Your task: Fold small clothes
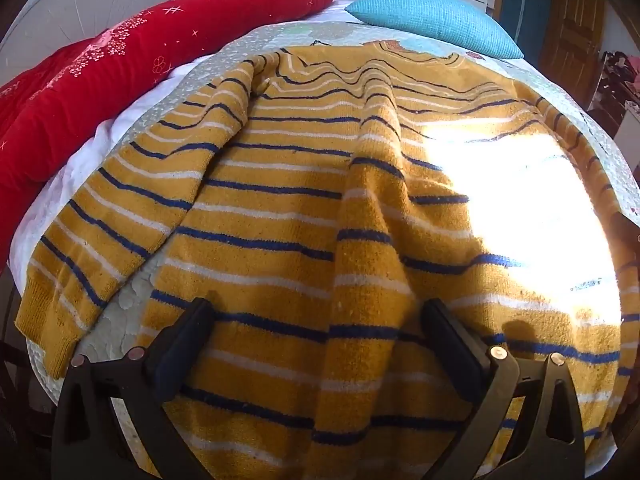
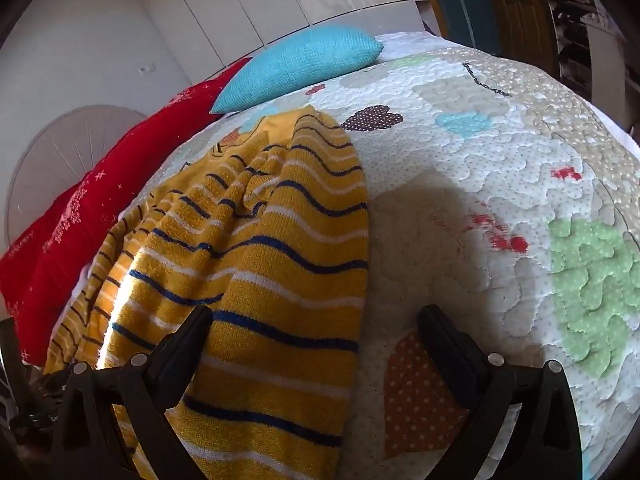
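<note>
A mustard-yellow sweater point(image 1: 288, 216) with navy and white stripes lies spread and rumpled on a quilted bedspread point(image 1: 132, 300). One sleeve point(image 1: 116, 220) trails off to the left. My left gripper point(image 1: 318, 320) hovers open over the sweater's lower body, a raised fold running between its fingers without being pinched. In the right wrist view the same sweater point(image 2: 256, 264) fills the left half. My right gripper point(image 2: 316, 322) stands open over the sweater's right edge, one finger above the knit and the other above the bare quilt point(image 2: 460, 216).
A red blanket point(image 1: 100, 80) with white print lies along the bed's far left. A turquoise cushion point(image 1: 432, 20) rests at the head of the bed, also the turquoise cushion point(image 2: 300, 68). White wardrobe doors point(image 2: 240, 8) stand behind. Bright sunlight washes out the sweater's right part.
</note>
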{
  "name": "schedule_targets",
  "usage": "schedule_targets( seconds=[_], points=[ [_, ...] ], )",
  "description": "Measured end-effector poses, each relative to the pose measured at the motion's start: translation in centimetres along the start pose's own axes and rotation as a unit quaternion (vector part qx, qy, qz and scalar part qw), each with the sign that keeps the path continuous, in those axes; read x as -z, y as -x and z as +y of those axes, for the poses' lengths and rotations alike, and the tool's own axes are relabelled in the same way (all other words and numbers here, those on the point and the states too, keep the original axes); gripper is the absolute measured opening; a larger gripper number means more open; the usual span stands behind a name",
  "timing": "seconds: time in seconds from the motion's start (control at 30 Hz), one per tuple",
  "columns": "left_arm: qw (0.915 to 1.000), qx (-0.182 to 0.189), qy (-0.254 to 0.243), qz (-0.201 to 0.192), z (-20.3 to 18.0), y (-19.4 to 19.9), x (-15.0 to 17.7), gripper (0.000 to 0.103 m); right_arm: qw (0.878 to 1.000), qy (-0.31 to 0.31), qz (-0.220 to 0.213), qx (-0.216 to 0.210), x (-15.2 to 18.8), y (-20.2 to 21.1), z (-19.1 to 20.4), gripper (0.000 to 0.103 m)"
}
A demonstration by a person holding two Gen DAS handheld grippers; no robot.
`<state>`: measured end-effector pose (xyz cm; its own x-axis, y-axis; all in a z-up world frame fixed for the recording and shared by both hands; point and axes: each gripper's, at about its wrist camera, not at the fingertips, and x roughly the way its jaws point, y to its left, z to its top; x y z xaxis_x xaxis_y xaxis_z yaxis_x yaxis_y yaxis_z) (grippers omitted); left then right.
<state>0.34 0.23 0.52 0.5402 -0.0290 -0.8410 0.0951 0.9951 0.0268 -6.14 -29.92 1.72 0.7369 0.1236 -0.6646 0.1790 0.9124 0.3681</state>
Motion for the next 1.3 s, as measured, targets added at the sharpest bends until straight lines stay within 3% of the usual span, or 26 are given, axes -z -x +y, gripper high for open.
schedule_targets(
  seconds=[0.1, 0.2, 0.33, 0.43, 0.53, 0.67, 0.8, 0.9, 0.93, 1.07, 1.17, 1.23, 1.3],
  points=[
    [0.9983, 0.057, 0.005, -0.010, 0.8, 1.6, -0.2, 0.096, 1.000, -0.012, 0.000, -0.009, -0.2, 0.0, -0.3, 0.103],
    [0.9951, 0.090, 0.006, -0.040, 1.3, 3.4, 0.0, 0.096, 1.000, 0.005, 0.014, 0.019, -0.5, -0.6, 0.6, 0.103],
    [0.9940, 0.098, 0.022, -0.043, 2.8, 5.3, -0.2, 0.096, 0.993, 0.046, 0.064, 0.082, -1.5, -1.8, 2.7, 0.103],
    [0.9943, 0.092, 0.029, -0.045, 4.7, 6.2, 0.1, 0.096, 0.993, 0.017, 0.077, 0.088, -1.1, -0.8, 2.7, 0.099],
    [0.9943, 0.084, 0.031, -0.058, 6.0, 7.4, 0.6, 0.096, 0.993, 0.008, 0.073, 0.089, -1.0, 0.9, 3.7, 0.096],
    [0.9932, 0.094, 0.031, -0.062, 7.3, 8.1, 1.4, 0.096, 0.980, 0.048, 0.080, 0.178, -0.4, 2.6, 4.7, 0.085],
    [0.9924, 0.105, 0.020, -0.061, 7.4, 8.0, 2.4, 0.096, 0.974, 0.026, 0.054, 0.217, 0.8, 4.3, 2.5, 0.075],
    [0.9910, 0.123, 0.017, -0.051, 6.9, 7.9, 2.8, 0.096, 0.978, 0.016, 0.072, 0.196, 2.2, 4.8, 2.0, 0.075],
    [0.9906, 0.126, 0.017, -0.050, 6.7, 7.9, 2.8, 0.096, 0.980, 0.004, 0.089, 0.176, 2.4, 4.8, 1.8, 0.074],
    [0.9896, 0.124, 0.006, -0.073, 6.1, 8.7, 3.2, 0.096, 0.992, -0.087, 0.062, 0.069, 2.6, 7.5, 0.3, 0.070],
    [0.9898, 0.117, 0.001, -0.081, 5.9, 8.9, 3.4, 0.096, 0.988, -0.101, 0.058, 0.099, 2.8, 8.7, -0.4, 0.070],
    [0.9895, 0.127, 0.006, -0.069, 6.0, 8.6, 3.3, 0.096, 0.988, -0.078, 0.066, 0.115, 3.4, 8.2, -0.7, 0.057],
    [0.9892, 0.136, 0.010, -0.053, 5.8, 8.3, 3.3, 0.096, 0.990, -0.055, 0.069, 0.113, 4.3, 7.5, -0.3, 0.054]
  ],
)
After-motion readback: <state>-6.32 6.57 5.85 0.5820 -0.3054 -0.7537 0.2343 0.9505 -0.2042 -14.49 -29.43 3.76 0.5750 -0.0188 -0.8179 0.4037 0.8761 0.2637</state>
